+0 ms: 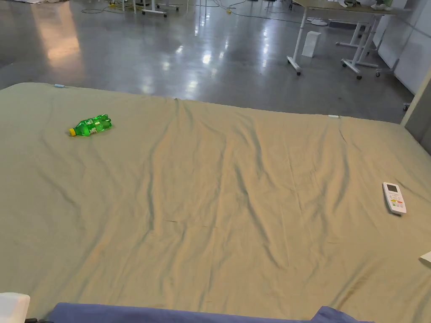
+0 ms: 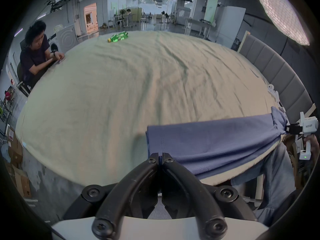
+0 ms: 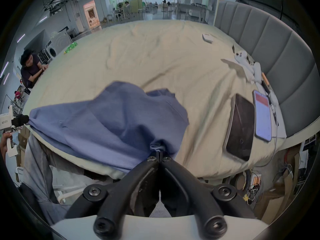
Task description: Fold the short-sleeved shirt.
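Shirt (image 1: 185, 314), blue, short-sleeved, glimpsed in the head view as a strip along the near edge of a wide beige bed sheet (image 1: 219, 189), with a green bottle (image 1: 90, 125) far left and a white remote (image 1: 394, 198) at right. From the left gripper view, left gripper (image 2: 161, 157) clamped tight on one edge of the shirt (image 2: 207, 145), fabric stretched across the bed's near edge to the right gripper (image 2: 287, 131), likewise pinching it. From the right gripper view, right gripper (image 3: 159, 154) closed on a bunched fold of the shirt (image 3: 107, 122), cloth draped over the mattress edge toward the left gripper (image 3: 26, 120); tablet (image 3: 240, 129) and phone (image 3: 262, 115) lying nearby to the right.
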`<state>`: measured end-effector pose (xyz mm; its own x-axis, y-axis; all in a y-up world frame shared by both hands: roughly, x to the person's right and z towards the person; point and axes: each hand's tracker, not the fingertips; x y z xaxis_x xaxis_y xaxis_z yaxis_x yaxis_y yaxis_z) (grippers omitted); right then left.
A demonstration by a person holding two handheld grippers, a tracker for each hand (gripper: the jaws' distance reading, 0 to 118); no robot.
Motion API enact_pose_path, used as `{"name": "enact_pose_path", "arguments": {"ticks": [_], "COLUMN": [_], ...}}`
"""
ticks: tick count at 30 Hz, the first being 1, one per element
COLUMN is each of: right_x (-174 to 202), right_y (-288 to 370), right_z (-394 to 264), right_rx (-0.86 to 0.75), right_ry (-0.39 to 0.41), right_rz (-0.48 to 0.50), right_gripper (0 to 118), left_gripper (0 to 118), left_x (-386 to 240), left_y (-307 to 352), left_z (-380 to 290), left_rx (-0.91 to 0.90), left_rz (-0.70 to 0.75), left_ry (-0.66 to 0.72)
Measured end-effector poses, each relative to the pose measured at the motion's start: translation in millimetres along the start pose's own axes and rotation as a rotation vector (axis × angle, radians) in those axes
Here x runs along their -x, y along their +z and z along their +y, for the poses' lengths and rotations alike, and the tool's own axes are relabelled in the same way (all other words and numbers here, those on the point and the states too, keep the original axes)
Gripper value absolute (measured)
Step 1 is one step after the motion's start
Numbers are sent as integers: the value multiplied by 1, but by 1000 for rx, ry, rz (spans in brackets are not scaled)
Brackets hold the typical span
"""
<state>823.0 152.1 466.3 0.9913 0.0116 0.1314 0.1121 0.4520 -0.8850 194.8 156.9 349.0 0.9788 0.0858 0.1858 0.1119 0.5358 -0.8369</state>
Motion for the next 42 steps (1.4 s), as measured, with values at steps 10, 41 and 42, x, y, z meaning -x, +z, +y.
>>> {"name": "enact_pose_path", "arguments": {"ticks": [10,41,42], "right_x": [4,173,176], "right_y": [-44,75,74], "right_z": [-8,124,126], "right_rx": [32,-1011,-1022], "right_ry": [32,70,59], "right_rz": [-40,-133,-134], "right_gripper": [0,27,13], "left_gripper": [3,19,13], "left_x": [-4,-123,-125], "left_y": [-32,57,58], "left_z": [-13,114,114], "left_rx": [62,-793,-803], "left_rz": [43,188,194], "left_ry": [-34,-9,-3]}}
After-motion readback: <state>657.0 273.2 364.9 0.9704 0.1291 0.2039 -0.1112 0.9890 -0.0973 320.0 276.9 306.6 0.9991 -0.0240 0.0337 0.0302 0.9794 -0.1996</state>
